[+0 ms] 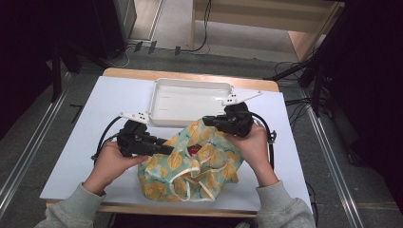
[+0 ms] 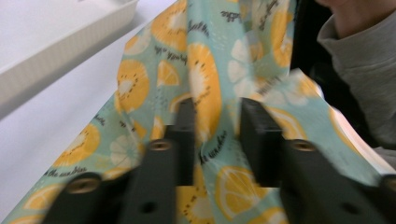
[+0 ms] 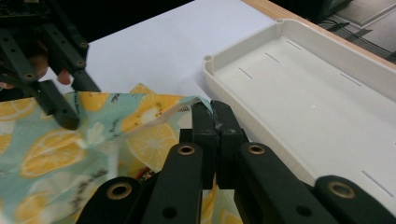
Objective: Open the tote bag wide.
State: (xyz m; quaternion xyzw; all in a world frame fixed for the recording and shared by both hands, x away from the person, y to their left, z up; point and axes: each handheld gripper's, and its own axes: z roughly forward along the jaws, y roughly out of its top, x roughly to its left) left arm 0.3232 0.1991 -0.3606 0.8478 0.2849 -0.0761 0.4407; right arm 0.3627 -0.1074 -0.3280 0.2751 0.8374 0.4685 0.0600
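Right gripper (image 3: 215,116) jaws pinch lemon-print bag (image 1: 195,166) edge by white tray (image 3: 317,93); left gripper (image 2: 217,126) jaws spread around a fold; high view shows a red item (image 1: 194,150) inside.

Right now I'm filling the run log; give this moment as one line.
left gripper: jaws around lemon-print cloth bag | right gripper: shut on bag edge | white tray: empty, behind

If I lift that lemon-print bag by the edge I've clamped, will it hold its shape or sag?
Probably sag: the lemon-print bag lies crumpled in soft folds, so it looks floppy. The right tool is shut on a thin edge, which may slip if pulled hard. Something red shows inside the mouth and could shift or drop out.
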